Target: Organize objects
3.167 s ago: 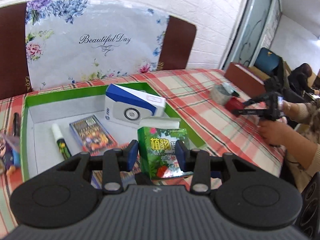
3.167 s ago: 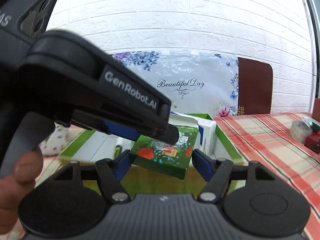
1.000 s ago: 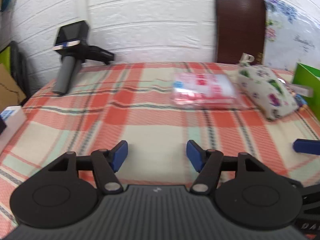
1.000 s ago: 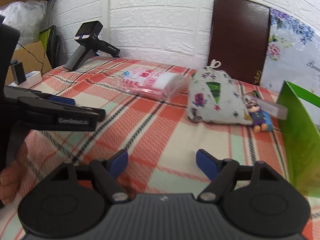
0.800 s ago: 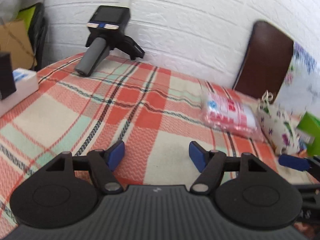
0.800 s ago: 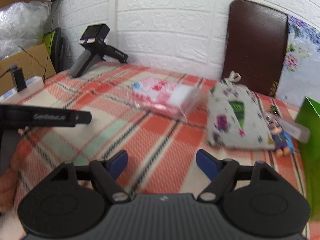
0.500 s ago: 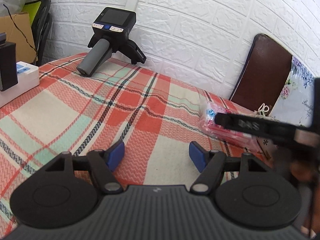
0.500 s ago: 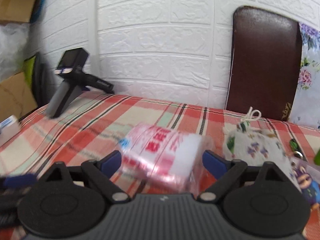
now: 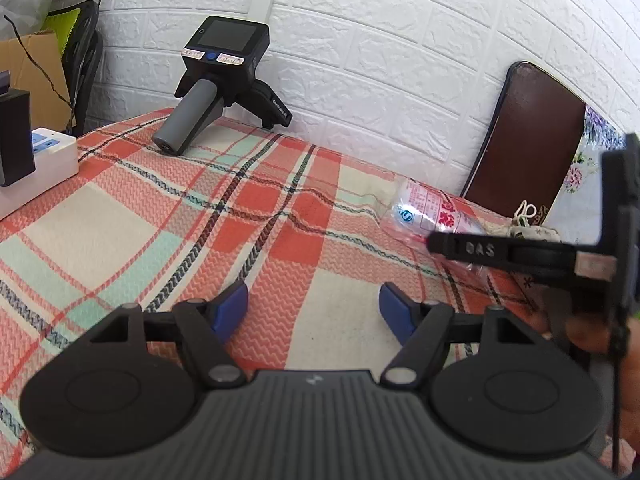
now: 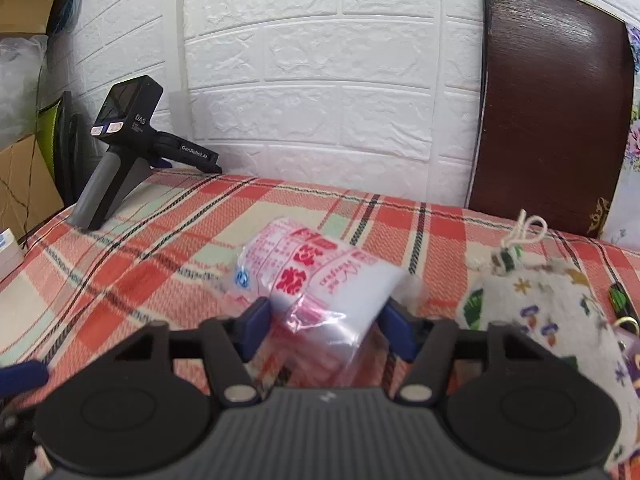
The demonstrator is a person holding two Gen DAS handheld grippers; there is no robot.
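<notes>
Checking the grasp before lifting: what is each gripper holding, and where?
The right gripper pinches the clear plastic bag with red print at its near end. The left gripper is open, holding nothing.

Packet at table centre, pouch to its right, spare handheld device far left.

On the tablecloth (image 10: 120, 280) the plastic packet (image 10: 316, 276) lies at 12 o'clock from the right gripper (image 10: 324, 330), its near end between the jaws. The drawstring pouch (image 10: 552, 312) sits at 3 o'clock of the packet, just beside it. The spare handheld device (image 10: 120, 152) stands at 10 o'clock, well apart, against the wall (image 10: 320, 80). A chair back (image 10: 556, 100) rises at 1 o'clock behind the table edge. The left gripper (image 9: 312, 308) hovers over bare cloth, at 8 o'clock of the packet.
</notes>
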